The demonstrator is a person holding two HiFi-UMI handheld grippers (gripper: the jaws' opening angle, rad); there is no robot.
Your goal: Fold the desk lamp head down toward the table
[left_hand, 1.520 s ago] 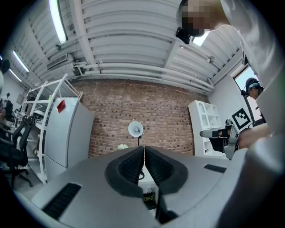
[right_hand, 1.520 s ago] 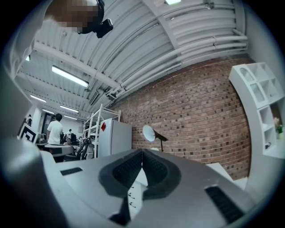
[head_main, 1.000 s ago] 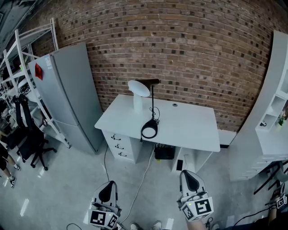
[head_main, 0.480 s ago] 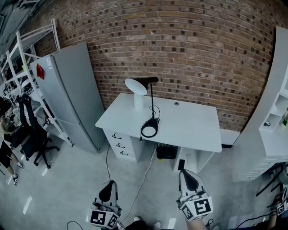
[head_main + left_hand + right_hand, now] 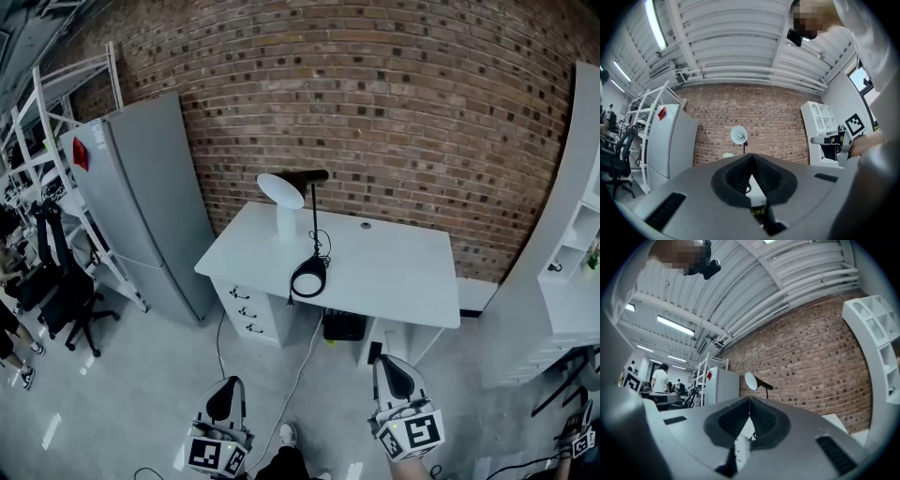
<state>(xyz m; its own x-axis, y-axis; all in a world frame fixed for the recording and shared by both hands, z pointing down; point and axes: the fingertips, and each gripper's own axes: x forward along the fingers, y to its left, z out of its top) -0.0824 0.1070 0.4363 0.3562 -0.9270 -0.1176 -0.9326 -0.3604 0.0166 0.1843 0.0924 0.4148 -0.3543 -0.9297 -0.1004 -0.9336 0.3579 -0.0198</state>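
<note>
The desk lamp stands on the white desk [image 5: 394, 267]. It has a round black base [image 5: 309, 277], a thin upright stem and a black arm held level at the top. Its white disc head [image 5: 280, 189] is raised and also shows far off in the left gripper view [image 5: 738, 135] and the right gripper view [image 5: 751, 380]. My left gripper [image 5: 226, 386] and right gripper [image 5: 392, 362] hover over the floor well short of the desk. Both are shut with nothing in them, jaws meeting at the tip [image 5: 751, 158] [image 5: 750, 401].
A grey refrigerator [image 5: 155, 202] stands left of the desk, with white racks [image 5: 47, 141] and an office chair [image 5: 70, 300] beyond it. A white shelf unit [image 5: 572, 253] fills the right. The lamp's cable [image 5: 305, 352] hangs down to the floor. A white cylinder [image 5: 286, 223] stands under the lamp head.
The person has stepped slightly toward the desk, carrying both grippers along; a shoe now shows at the bottom edge. Both grippers stay shut. The lamp has not moved.
</note>
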